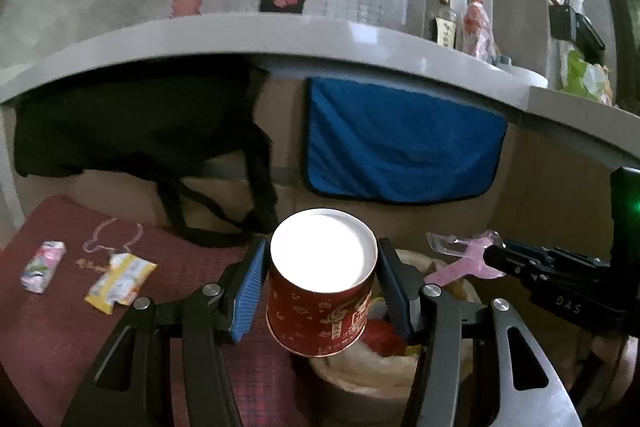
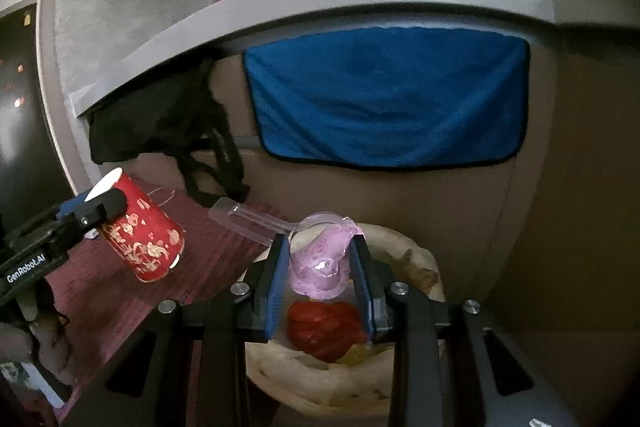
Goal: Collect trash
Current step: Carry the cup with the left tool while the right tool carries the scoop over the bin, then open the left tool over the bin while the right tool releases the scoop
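Note:
My left gripper [image 1: 322, 285] is shut on a red paper cup [image 1: 320, 311] with gold print, held above the edge of a round beige bin [image 1: 360, 375]; the cup also shows in the right wrist view [image 2: 142, 239]. My right gripper [image 2: 320, 279] is shut on a clear plastic package with a pink insert [image 2: 320, 259], held over the same bin [image 2: 320, 383], which holds a red crumpled item [image 2: 326, 327]. The package also shows in the left wrist view [image 1: 464, 259]. Two wrappers lie on the maroon mat: a yellow one [image 1: 120, 281] and a pink one [image 1: 43, 265].
A grey counter [image 1: 280, 35] overhangs behind, with a blue cloth [image 1: 400, 143] and a black bag [image 1: 132, 123] hanging below it. Bottles [image 1: 476, 27] stand on the counter at right. The maroon mat [image 1: 60, 339] lies left of the bin.

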A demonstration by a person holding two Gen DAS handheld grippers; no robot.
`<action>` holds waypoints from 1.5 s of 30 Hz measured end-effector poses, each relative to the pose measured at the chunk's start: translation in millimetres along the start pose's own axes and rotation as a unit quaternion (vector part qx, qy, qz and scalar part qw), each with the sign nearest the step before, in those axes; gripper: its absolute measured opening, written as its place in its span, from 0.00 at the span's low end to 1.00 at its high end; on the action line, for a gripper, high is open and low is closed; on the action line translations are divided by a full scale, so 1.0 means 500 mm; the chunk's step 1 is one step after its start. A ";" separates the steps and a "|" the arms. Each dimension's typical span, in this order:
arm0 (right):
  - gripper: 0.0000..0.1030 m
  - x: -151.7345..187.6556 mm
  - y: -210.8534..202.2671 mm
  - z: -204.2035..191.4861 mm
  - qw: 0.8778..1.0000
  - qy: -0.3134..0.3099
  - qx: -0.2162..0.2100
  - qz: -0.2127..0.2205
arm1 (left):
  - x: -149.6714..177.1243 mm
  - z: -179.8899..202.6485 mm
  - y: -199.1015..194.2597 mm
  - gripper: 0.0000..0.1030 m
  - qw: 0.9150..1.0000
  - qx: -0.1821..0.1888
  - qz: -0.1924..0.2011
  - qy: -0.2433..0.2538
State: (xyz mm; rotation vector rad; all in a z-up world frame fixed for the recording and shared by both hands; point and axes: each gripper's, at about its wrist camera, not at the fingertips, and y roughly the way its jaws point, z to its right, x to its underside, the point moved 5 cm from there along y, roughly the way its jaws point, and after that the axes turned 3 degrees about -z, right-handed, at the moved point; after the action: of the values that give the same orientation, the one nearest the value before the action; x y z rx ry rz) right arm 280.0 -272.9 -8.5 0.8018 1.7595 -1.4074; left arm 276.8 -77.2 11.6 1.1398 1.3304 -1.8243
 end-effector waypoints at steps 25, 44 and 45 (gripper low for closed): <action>0.28 0.021 0.077 0.100 0.998 0.057 -0.001 -0.016 | 0.054 0.071 0.210 0.53 0.994 0.060 -0.085 -0.007; 0.54 0.049 0.068 0.088 0.995 0.091 0.011 -0.032 | 0.013 -0.038 0.162 0.62 0.987 0.106 -0.078 -0.093; 0.54 0.047 0.063 0.079 0.996 0.088 0.011 -0.031 | 0.011 -0.049 0.151 0.62 0.988 0.100 -0.074 -0.093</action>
State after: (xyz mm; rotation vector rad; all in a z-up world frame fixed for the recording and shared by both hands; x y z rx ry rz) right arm 299.8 -304.7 -49.7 0.9140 1.9203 -1.4354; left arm 345.3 -77.6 -29.0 0.9621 1.1726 -2.1556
